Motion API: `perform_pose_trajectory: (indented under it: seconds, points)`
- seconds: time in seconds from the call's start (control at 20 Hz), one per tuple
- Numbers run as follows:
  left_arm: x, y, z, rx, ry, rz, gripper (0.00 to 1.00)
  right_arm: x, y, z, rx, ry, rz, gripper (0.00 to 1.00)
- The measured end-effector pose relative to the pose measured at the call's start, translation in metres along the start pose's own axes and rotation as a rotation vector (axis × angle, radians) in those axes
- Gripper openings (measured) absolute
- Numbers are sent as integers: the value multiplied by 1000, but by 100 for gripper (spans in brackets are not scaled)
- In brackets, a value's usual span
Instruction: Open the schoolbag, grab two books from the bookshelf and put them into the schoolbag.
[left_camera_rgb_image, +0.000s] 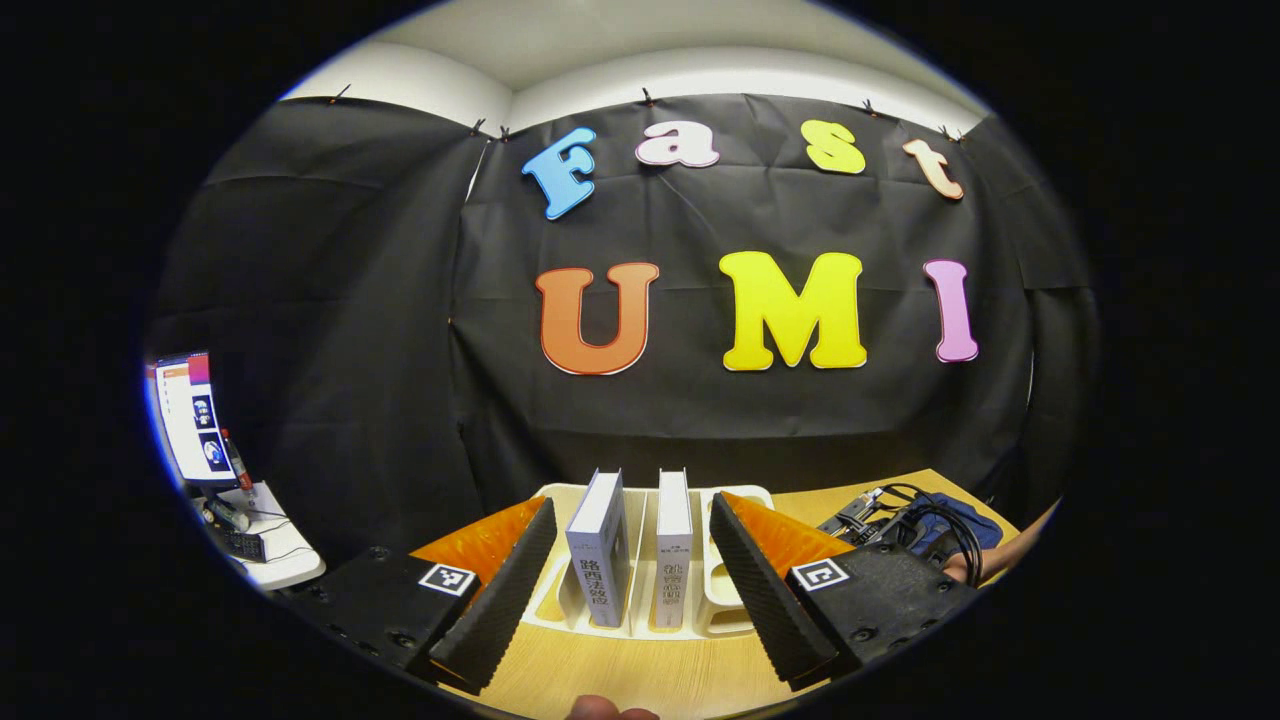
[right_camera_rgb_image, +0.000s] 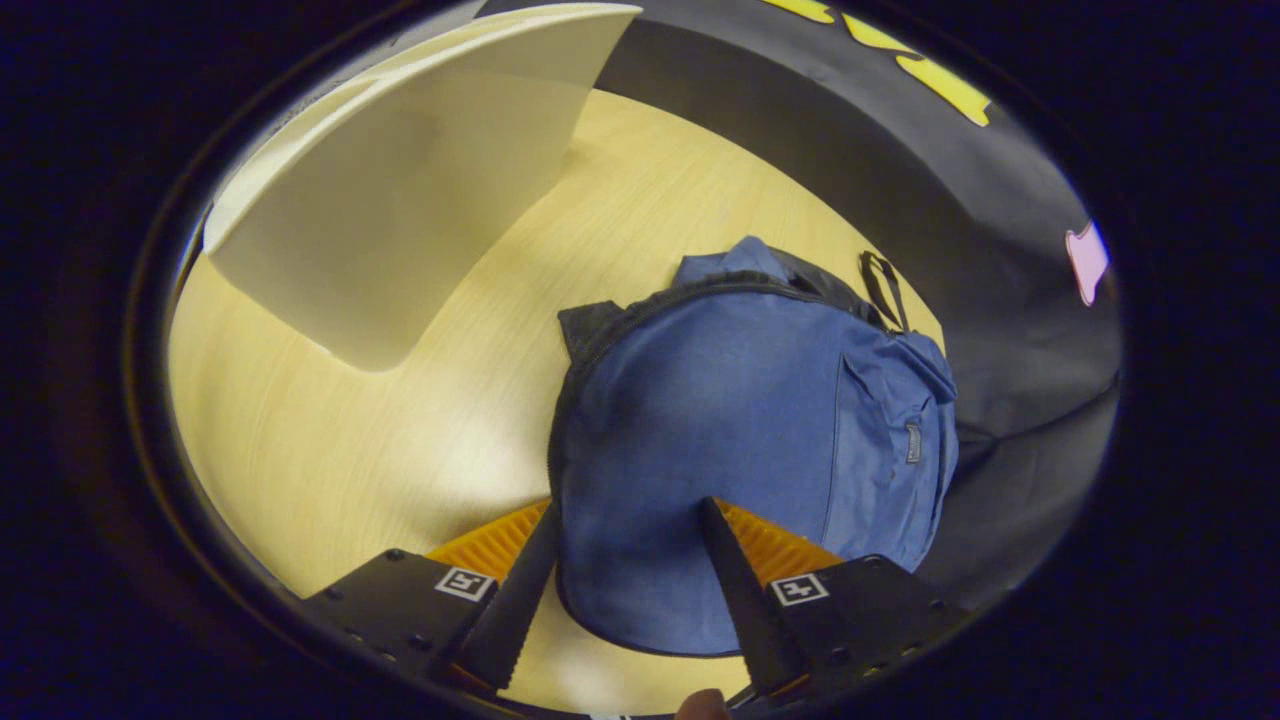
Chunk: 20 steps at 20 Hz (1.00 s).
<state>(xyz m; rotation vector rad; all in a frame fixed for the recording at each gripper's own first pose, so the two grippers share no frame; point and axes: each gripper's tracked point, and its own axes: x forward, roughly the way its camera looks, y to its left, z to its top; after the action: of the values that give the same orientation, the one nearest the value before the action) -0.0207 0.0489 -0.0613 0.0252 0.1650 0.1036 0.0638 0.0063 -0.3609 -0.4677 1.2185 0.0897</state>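
Opening step: right hand-held gripper (right_camera_rgb_image: 625, 575) open over zipped schoolbag (right_camera_rgb_image: 740, 450) on desk (right_camera_rgb_image: 330, 450), needs the zipper; left hand-held gripper (left_camera_rgb_image: 632, 570) open facing books (left_camera_rgb_image: 600, 550).

Even overhead light, both views sharp at centre w/ strong fisheye bending at edges. Desk (right_camera_rgb_image: 330, 440) brightly lit, mild glare near top; schoolbag (right_camera_rgb_image: 740, 440) casts soft shadow.

books (left_camera_rgb_image: 598, 560): 2 | bookshelf (left_camera_rgb_image: 722, 590): 1 | schoolbag (right_camera_rgb_image: 740, 420): 1 | monitor (left_camera_rgb_image: 190, 415): 1
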Motion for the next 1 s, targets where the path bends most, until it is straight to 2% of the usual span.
perform_pose_trajectory:
  seconds: [0.05, 0.1, 0.15, 0.25, 0.3, 0.4, 0.5, 0.7, 1.0]
  points:
    - [2, -1, -1, 0, 5, -4, 98, 1, -1, 1, 15, 2, 5, 87]
    - [3, -3, 0, 0, 8, -9, 98, 0, -1, 2, 34, 1, 9, 75]
    - [3, -5, -2, -1, 9, -14, 99, -2, -4, 3, 57, -5, 10, 77]
    - [6, -9, -2, 0, 14, -26, 98, -9, -5, 3, 117, -24, 28, 45]
    - [7, -11, -2, 0, 17, -32, 99, -14, -10, 3, 135, -37, 34, 24]
    - [10, -14, -3, -4, 25, -44, 98, -24, -15, 2, 164, -63, 59, 4]
    - [13, -15, -6, -5, 34, -50, 99, -34, -22, 3, 185, -84, 76, 0]
    - [21, -18, -2, -9, 46, -57, 98, -66, -43, 10, 206, -128, 87, 0]
    - [47, -34, 0, 11, 89, -102, 99, -119, -102, 16, 298, -193, 102, 0]
